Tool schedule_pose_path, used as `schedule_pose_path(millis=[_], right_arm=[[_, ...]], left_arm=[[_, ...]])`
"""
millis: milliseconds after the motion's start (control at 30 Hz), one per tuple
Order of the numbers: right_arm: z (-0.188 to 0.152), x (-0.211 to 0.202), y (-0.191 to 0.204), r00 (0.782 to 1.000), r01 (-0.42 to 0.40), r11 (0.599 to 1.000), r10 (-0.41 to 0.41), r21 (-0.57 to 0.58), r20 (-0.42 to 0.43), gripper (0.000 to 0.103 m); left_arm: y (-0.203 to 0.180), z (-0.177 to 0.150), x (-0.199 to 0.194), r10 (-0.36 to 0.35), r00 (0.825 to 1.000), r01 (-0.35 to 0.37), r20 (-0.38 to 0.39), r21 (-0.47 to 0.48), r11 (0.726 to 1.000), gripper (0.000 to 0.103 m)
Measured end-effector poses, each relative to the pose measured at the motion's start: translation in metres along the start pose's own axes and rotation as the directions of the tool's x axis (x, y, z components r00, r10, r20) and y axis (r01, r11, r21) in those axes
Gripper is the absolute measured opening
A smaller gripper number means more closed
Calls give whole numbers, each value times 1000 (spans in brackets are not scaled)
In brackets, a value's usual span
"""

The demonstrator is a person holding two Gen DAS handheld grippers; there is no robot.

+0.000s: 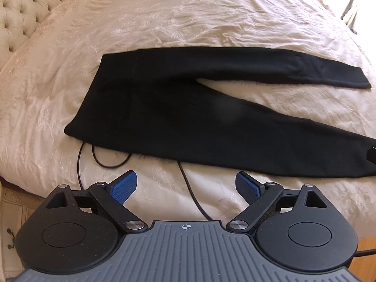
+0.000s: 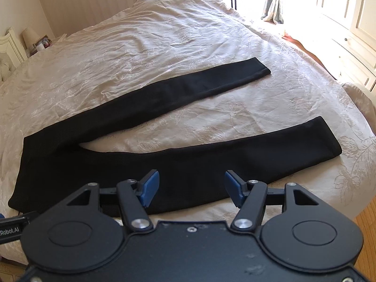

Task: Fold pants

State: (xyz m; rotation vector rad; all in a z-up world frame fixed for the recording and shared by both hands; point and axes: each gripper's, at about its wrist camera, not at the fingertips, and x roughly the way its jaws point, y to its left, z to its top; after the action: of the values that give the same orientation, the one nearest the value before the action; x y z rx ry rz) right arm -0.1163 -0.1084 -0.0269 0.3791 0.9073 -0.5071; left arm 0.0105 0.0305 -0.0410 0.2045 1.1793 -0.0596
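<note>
Near the bed's front edge, the black pants (image 1: 164,108) are lying flat on the bedspread (image 1: 178,21), legs splayed apart. Both the left gripper (image 1: 186,186) and the right gripper (image 2: 192,188) are hovering wide, holding nothing. A cable (image 1: 188,188) trailing under the waist is risking a snag; only the left view is showing it, while the right view is showing both cuffs.

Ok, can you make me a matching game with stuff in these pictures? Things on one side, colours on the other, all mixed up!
Things:
1. pants
2. bedspread
3. gripper pads
4. headboard

Colours or looks:
A. blue
B. cream with buttoned tufts
C. black
D. pale and shiny with a flower pattern

Pairs: 1-C, 2-D, 3-A, 4-B
</note>
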Motion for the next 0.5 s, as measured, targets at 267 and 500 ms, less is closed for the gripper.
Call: schedule_pose_path(millis=[267,500], right_arm=[[-19,28,-24,998,40,998,-38,41,-48,63],[-27,52,-33,993,62,997,-57,55,-100,61]], left_arm=[[45,-15,36,36,998,-41,-56,-85,996,64],[52,-5,69,71,997,-71,-16,1,998,62]])
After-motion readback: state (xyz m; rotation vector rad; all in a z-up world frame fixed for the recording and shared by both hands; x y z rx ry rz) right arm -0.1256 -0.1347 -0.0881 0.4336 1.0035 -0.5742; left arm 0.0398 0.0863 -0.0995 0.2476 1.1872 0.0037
